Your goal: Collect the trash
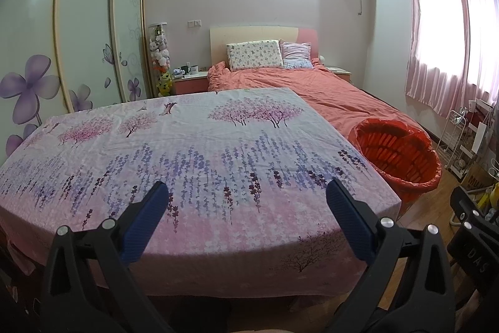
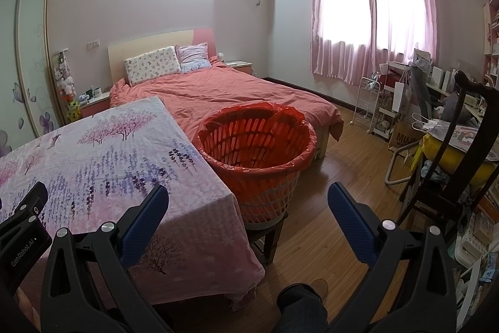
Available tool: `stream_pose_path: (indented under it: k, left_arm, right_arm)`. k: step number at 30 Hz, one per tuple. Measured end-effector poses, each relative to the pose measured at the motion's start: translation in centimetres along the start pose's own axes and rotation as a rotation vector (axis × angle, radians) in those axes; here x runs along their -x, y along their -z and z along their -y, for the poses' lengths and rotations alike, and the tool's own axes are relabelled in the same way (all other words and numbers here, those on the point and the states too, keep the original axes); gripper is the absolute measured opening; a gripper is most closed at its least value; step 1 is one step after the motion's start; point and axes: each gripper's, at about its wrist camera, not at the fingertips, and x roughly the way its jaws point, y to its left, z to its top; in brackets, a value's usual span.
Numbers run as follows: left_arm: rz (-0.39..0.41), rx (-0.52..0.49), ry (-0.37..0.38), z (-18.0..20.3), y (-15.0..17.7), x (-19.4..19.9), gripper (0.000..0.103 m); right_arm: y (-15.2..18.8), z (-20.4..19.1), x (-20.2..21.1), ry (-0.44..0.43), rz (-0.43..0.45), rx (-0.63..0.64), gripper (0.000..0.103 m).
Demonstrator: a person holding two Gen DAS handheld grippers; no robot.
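Room: a bedroom with wood floor; a counter under a floral cloth stands nearest, a bed with salmon cover behind it.
Left tongs: spread apart, empty, hovering over the counter's near edge.
Right tongs: spread apart, empty, aimed toward the floor beside the counter.
Counter top: bare cloth; no trash visible on it.
Bin: red-lined basket on a low stool, touching the counter's corner, at 1 o'clock from the left tongs and 12 o'clock from the right.
Trash: none visible in either view.
Advice: probably scan first; keep both tongs apart until a piece is found.
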Motion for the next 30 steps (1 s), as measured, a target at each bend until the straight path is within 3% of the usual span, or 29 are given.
stream_pose_path:
  k: [30]
  left_arm:
    - [-0.002,0.001,0.001,-0.05,-0.05,-0.04,0.099]
  right_arm:
    - [0.12,0.02,-0.01,-0.003,-0.003,-0.001,0.101]
